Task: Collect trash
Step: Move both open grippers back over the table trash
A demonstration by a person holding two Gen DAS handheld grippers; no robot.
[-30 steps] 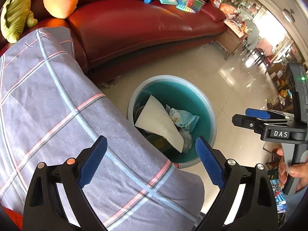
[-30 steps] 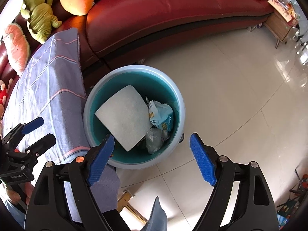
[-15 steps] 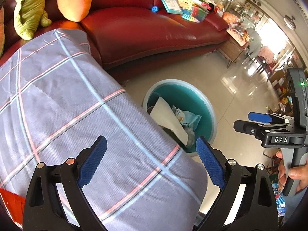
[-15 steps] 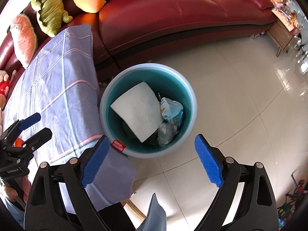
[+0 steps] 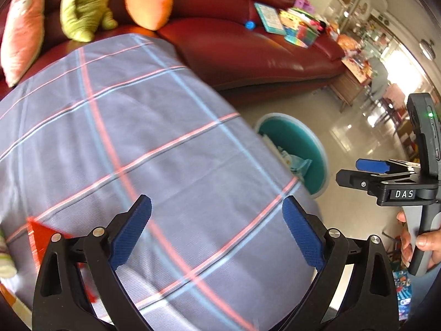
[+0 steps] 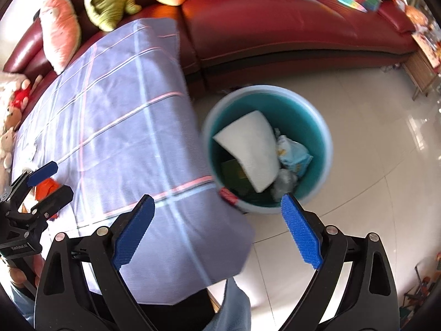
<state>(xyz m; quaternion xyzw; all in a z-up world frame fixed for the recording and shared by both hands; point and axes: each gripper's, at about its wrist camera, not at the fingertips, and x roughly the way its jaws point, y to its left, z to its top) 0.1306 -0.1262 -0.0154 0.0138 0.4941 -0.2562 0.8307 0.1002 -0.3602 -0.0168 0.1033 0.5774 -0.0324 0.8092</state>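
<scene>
Only clear text is "DAS", white letters on a small black plate on the side of the right tool (image 5: 358, 173). The left tool (image 6: 49, 182) has a tiny white label too, but it's too small to read.

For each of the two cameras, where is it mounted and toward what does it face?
Left wrist: on the left gripper, facing down at the checked tablecloth; right gripper and a hand show.
Right wrist: on the right gripper, facing down at the trash bin; left gripper shows.
Shared: tablecloth, bin, red sofa.
</scene>
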